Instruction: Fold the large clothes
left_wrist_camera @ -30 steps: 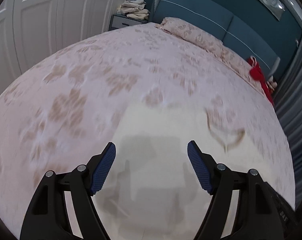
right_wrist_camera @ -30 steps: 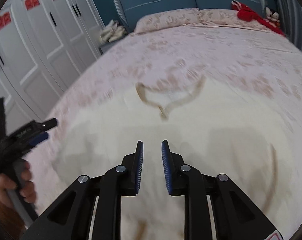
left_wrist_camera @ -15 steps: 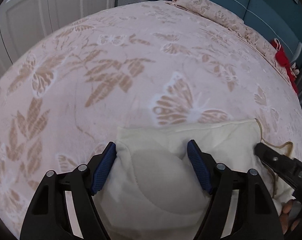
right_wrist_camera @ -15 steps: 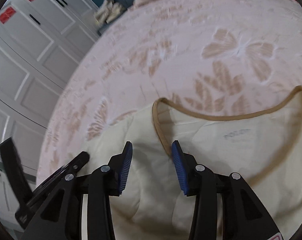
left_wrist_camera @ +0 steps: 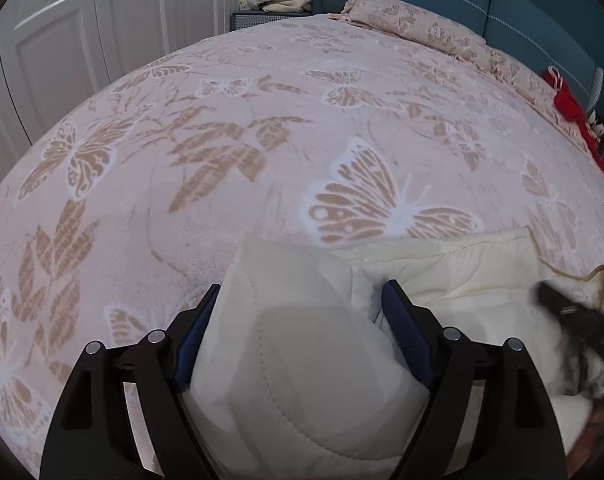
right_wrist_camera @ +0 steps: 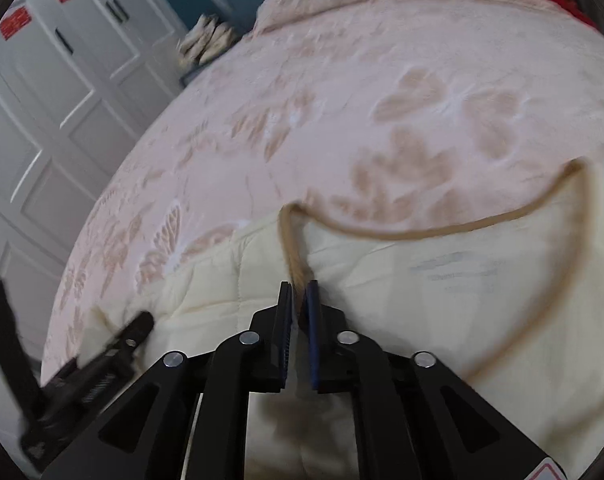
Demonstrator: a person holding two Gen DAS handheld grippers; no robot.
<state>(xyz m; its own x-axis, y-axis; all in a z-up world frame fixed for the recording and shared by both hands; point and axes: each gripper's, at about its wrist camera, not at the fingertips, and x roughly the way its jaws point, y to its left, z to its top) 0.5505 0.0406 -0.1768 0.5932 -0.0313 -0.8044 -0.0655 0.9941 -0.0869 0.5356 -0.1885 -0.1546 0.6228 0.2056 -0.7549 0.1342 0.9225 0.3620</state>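
Right wrist view: the right gripper [right_wrist_camera: 300, 300] has just closed, pinching the tan neck trim [right_wrist_camera: 296, 252] of the cream garment [right_wrist_camera: 481, 300] lying on the butterfly bedspread [left_wrist_camera: 262, 140]. The left gripper [left_wrist_camera: 302, 320] has opened wider around a puffy sleeve [left_wrist_camera: 294, 320], not yet squeezing it. Folding can start. The neck label is too blurry to read.

left gripper [left_wrist_camera: 302, 312]: black angular frame, triangular cut-outs, blue ribbed pads, four silver screw heads | right gripper [right_wrist_camera: 300, 300]: same black frame, blue pads with fine ridges, four silver screws, red-and-white warning sticker at near right corner | seen from the right wrist, the left gripper shows a coiled spring along its side
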